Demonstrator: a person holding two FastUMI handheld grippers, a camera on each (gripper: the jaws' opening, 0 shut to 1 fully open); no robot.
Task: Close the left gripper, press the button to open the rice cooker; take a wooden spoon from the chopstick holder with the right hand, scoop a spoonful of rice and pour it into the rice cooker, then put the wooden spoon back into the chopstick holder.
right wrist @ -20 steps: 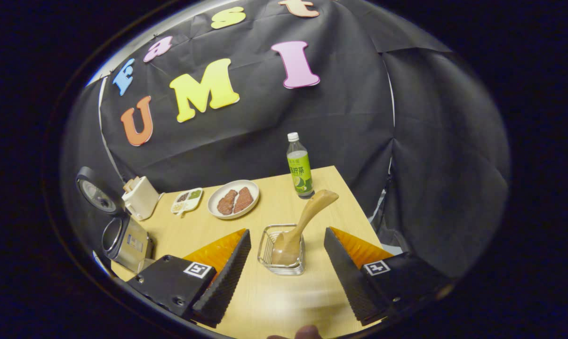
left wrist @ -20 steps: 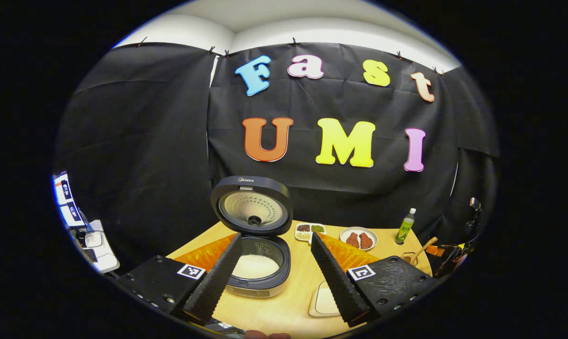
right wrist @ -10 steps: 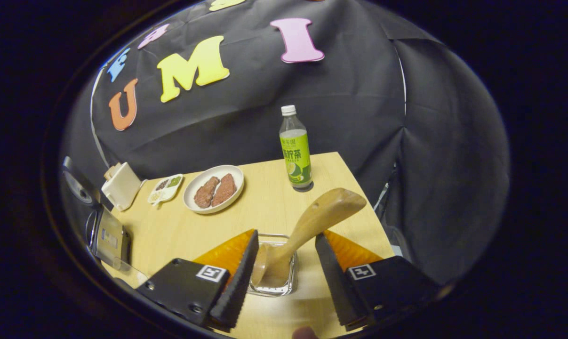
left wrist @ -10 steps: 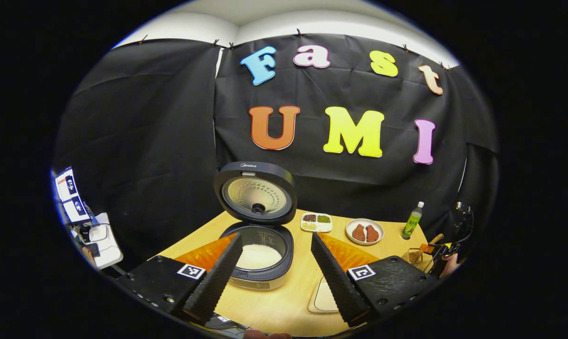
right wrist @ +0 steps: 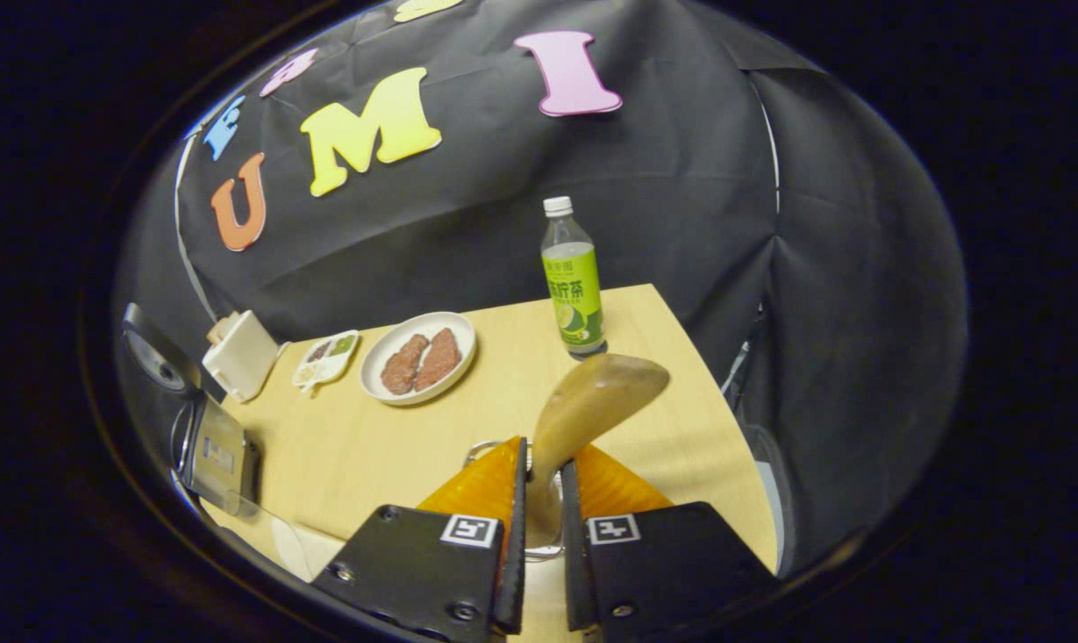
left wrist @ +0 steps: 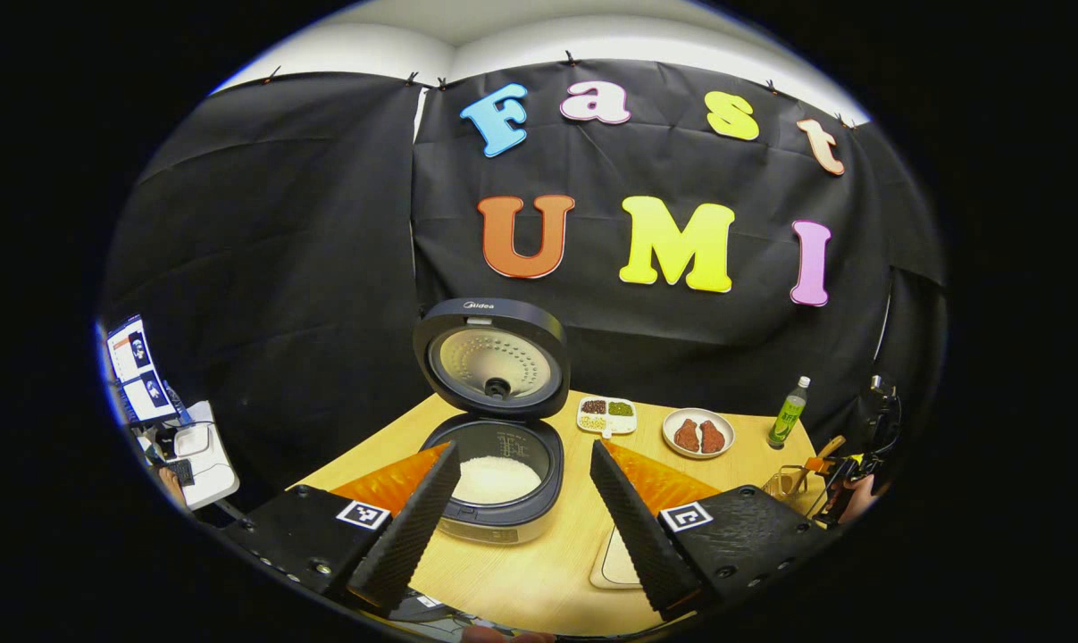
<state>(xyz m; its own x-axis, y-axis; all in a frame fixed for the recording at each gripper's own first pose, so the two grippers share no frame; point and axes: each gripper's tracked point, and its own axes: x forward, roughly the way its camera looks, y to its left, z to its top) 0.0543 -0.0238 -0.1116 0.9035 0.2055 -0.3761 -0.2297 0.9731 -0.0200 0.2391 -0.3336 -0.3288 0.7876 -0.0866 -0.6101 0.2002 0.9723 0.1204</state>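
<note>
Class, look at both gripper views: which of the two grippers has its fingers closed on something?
The right gripper: its fingers press on the wooden spoon from both sides. The left gripper stands wide open, holding nothing, before the rice cooker.

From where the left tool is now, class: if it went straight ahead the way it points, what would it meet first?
Most likely the open rice cooker: its pot of rice sits between the left tool's spread fingers, just ahead. Depth is unclear, so it might pass over the front rim and hit the raised lid.

Green-labelled bottle [right wrist: 573, 279], plate of meat [right wrist: 419, 357], divided snack dish [right wrist: 324, 358] on table [right wrist: 369, 446].
</note>
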